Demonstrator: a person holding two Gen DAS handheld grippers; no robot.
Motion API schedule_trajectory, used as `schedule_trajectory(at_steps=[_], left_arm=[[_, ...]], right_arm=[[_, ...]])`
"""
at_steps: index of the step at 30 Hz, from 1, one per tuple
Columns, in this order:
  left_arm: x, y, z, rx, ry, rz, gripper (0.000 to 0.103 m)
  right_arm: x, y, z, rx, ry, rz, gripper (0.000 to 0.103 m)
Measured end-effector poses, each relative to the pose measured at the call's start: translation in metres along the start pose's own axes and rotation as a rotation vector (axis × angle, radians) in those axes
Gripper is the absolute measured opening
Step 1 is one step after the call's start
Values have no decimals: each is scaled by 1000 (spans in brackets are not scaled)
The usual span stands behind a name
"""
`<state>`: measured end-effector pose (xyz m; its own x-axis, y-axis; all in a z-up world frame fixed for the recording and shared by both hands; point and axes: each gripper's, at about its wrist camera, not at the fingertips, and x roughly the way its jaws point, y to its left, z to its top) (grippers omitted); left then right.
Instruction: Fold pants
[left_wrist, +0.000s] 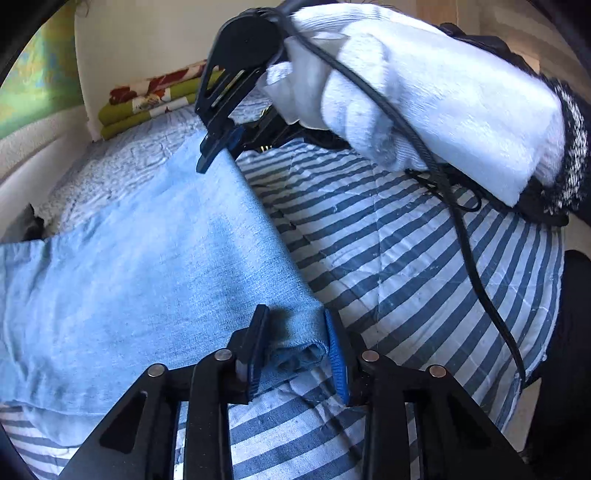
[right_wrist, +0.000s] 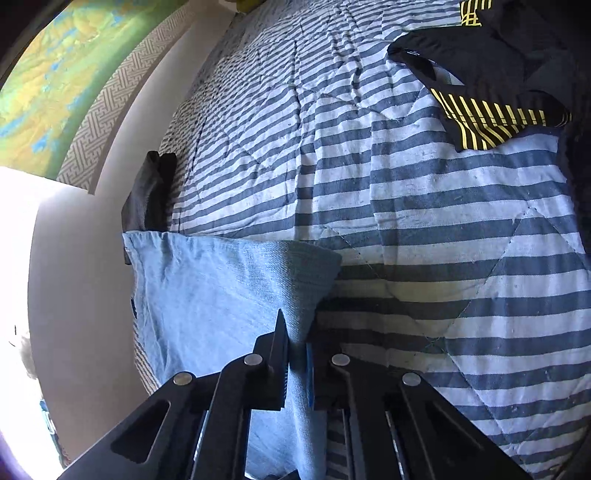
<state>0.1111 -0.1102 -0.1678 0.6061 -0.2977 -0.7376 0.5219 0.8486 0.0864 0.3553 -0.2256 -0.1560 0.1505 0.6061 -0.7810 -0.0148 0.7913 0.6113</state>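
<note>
Light blue pants (left_wrist: 147, 254) lie stretched over a blue-and-white striped quilt (left_wrist: 406, 251). My left gripper (left_wrist: 295, 343) is shut on a bunched corner of the pants near the bottom of its view. At the far end of the same edge my right gripper (left_wrist: 218, 147) pinches the cloth, held by a hand in a white glove (left_wrist: 424, 85). In the right wrist view the right gripper (right_wrist: 295, 354) is shut on a raised fold of the pants (right_wrist: 221, 291), which hang taut from its jaws above the quilt (right_wrist: 443, 229).
Folded green floral cloths (left_wrist: 147, 103) are stacked at the head of the bed. Black clothes with yellow stripes (right_wrist: 491, 81) lie on the quilt's far right. A dark folded item (right_wrist: 147, 192) sits by the wall edge. A black cable (left_wrist: 461, 221) trails from the right gripper.
</note>
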Motion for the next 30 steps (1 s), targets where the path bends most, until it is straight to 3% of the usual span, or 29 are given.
schedule_trajectory(at_steps=[1, 3, 6, 8, 10, 11, 13, 21, 30], left_arm=[[-1, -7, 3, 18, -16, 35, 56], [-1, -18, 9, 49, -45, 90, 72], [15, -28, 14, 89, -14, 138, 73], [28, -26, 13, 74, 27, 148, 68], [33, -19, 10, 38, 42, 164, 38], [33, -12, 10, 11, 46, 135, 37], [29, -6, 9, -17, 37, 99, 23], [-25, -10, 26, -35, -68, 134, 14], [-84, 42, 22, -235, -171, 22, 12]], right_arm=[[-2, 3, 1, 3, -2, 0, 6], [-6, 10, 2, 1, -4, -3, 6], [-11, 20, 2, 0, 0, 2, 6], [-14, 26, 4, -13, 1, 4, 6], [-17, 31, 4, -28, 2, 1, 6], [-18, 33, 4, -35, 4, -5, 6], [-16, 35, 3, -44, 6, -22, 6], [-31, 34, 4, -8, -34, 10, 5], [-42, 63, 0, -2, -60, -27, 5]])
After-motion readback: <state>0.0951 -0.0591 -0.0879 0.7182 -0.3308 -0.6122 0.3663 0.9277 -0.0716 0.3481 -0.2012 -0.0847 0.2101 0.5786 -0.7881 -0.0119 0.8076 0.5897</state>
